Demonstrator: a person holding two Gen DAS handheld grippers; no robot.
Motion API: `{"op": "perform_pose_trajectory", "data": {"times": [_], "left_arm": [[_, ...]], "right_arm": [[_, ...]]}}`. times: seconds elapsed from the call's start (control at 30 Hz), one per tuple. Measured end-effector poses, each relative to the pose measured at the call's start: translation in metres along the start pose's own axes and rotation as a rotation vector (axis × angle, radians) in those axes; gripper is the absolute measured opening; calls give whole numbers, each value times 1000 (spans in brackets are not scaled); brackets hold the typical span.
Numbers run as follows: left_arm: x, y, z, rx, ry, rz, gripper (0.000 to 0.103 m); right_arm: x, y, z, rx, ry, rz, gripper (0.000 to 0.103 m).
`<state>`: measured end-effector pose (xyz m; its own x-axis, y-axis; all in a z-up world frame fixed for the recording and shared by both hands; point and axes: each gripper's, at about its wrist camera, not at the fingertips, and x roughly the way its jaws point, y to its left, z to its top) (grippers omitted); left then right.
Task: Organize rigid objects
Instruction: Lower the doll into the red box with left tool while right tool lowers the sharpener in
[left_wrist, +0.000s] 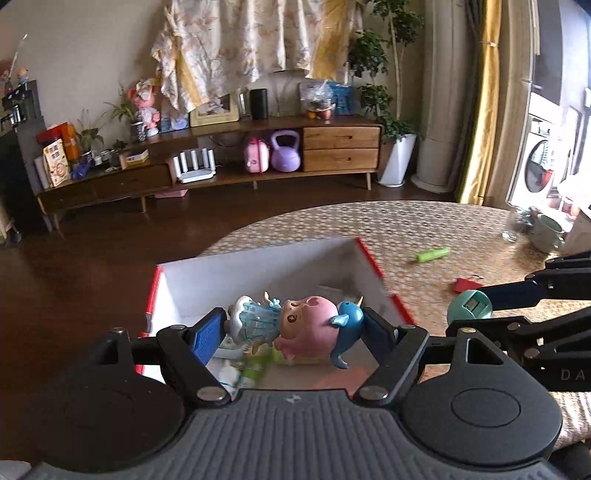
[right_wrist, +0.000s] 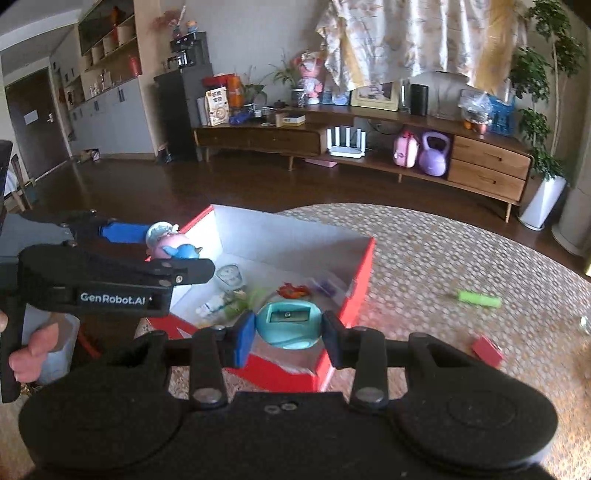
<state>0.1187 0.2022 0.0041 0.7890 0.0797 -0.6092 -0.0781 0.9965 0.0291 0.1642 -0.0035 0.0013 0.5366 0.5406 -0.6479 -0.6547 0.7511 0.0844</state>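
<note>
We hold a little toy figure (left_wrist: 295, 328) tight in our left gripper (left_wrist: 293, 332). The toy lies on its side between the two blue pads (left_wrist: 205, 338). It has a pink face, a blue hat with horns and a pale blue dress. It hangs over the open box (left_wrist: 255, 266).

Our right gripper (right_wrist: 288, 332) is squeezed on a round teal pencil sharpener (right_wrist: 288, 323). The sharpener hangs over the near red edge of the box.

The box is red outside and white inside. It sits on the table (right_wrist: 443, 251), which has a dotted cloth. Down in the box we see a small round jar (right_wrist: 229, 276), an orange toy (right_wrist: 293, 291) and some other little things that are too blurry to name.

Farther out on the table lie a green tube (right_wrist: 478, 298) and a small red block (right_wrist: 487, 350). A green cup (left_wrist: 546, 232) stands far off by the table's edge.
</note>
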Motion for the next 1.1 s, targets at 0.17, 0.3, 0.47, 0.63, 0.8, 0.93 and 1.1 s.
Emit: {"op": "perform_pose_trajectory", "data": {"times": [0.17,0.3,0.47,0.63,0.8,0.93,1.1], "left_arm": [[24,23,8,-19,31,41,78],[49,38,10,-30,56,73,78],[80,56,10,-69,101,88,78],[108,63,2,-73,173,89,78],[129,65,-11,-64,251,92,78],[140,69,-16,-91,315,80,78],[146,61,-16,-38,351,92,79]], "right_arm": [[25,10,11,-43,18,-6,38],[50,16,13,-72,49,-19,38],[86,20,8,-106,101,-35,38],[116,25,2,-126,142,-55,38],[135,25,-1,-127,182,-59,38],[140,26,-4,-110,209,-36,38],[146,28,-5,-109,232,-42,38]]}}
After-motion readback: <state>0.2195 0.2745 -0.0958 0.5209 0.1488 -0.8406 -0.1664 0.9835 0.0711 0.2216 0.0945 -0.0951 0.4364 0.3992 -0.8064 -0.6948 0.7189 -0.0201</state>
